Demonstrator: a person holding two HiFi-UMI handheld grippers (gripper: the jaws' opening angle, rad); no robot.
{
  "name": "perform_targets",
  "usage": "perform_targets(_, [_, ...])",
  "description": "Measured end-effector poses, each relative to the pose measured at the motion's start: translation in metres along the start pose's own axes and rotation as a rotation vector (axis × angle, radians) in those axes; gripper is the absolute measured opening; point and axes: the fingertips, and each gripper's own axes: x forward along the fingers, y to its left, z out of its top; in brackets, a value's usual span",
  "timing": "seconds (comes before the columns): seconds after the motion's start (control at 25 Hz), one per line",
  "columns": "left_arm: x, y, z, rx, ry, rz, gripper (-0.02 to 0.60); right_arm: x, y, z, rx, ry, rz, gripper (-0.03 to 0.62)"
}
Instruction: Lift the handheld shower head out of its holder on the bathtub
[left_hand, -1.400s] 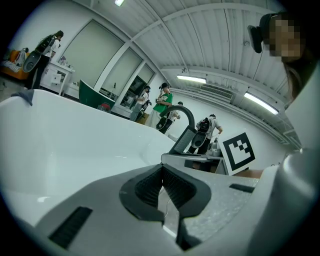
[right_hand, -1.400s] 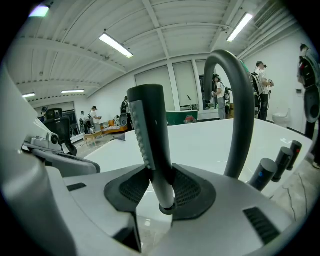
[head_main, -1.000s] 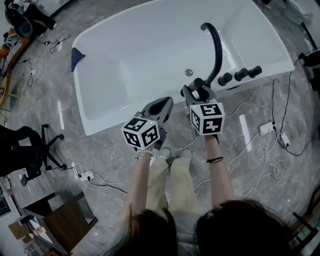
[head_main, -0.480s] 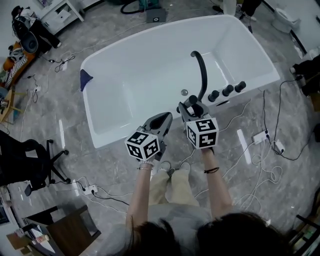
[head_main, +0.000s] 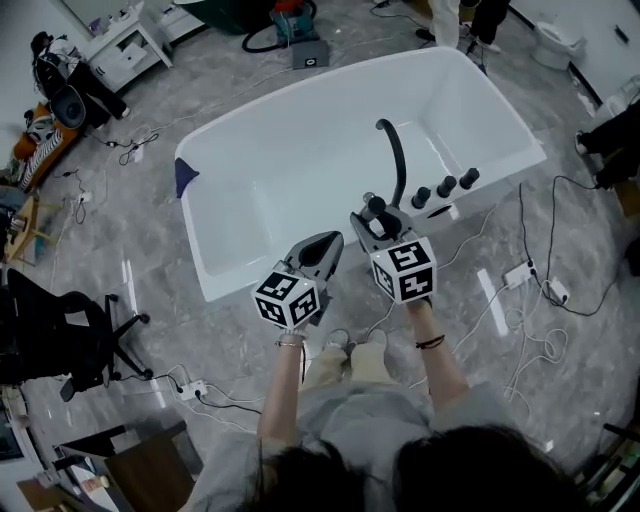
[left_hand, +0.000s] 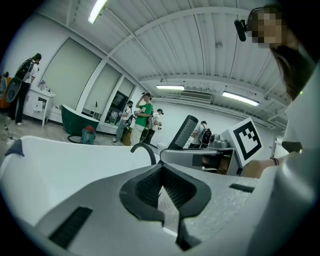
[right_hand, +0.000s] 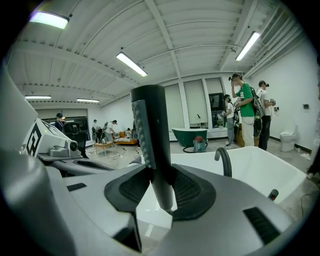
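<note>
**Head view.** The white bathtub (head_main: 290, 160) lies slantwise across the grey floor, from about 9 o'clock to 2 o'clock of the frame. The person's two arms reach up from 6 o'clock. The right tongs (head_main: 372, 215) hang over the tub's near rim and are clamped on the handheld shower head (head_main: 378, 207), a dark stub standing up between their tips. At 12 o'clock from it rises the black curved spout (head_main: 396, 150). At 2 o'clock, a row of black knobs (head_main: 445, 186) sits on the tub's ledge, apart from the shower head. The left tongs (head_main: 325, 243) are at 8 o'clock from the right ones, just beside them and not touching. Their tips come to one point with nothing in them.

**Left gripper view.** The left tongs (left_hand: 161, 175) are closed. The ribbed pads meet at the top, with only a thin sliver of floor showing lower down, and nothing sits between them. At 1 o'clock the shower head (left_hand: 188, 130) stands tilted in the other tongs, whose marker cube (left_hand: 247, 140) is at 3 o'clock. The spout (left_hand: 145, 150) arches over the tub (left_hand: 60, 165). People (left_hand: 145, 112) stand far off at 11 o'clock.

**Right gripper view.** The right tongs (right_hand: 161, 192) stand fairly wide, with both pads pressed on the shower head (right_hand: 149, 125). It rises almost upright, its ribbed face turned to 9 o'clock and its narrow lower end showing just under the pads. The tub (right_hand: 260, 165) and spout (right_hand: 223, 159) lie at 3 o'clock. A person in green (right_hand: 245, 115) stands at 2 o'clock.
</note>
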Motion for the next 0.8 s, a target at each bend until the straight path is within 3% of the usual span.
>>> perform_targets(0.36, [-0.027,-0.020,0.031,0.074,-0.019,-0.014,0.006,-0.027,0.029,0.033,-0.063,-0.032,0.035,0.135])
perform_targets(0.8, [-0.057,-0.040,0.063,0.146,-0.088,-0.031,0.006,-0.055,0.044,0.058,-0.047,-0.101,0.039,0.135])
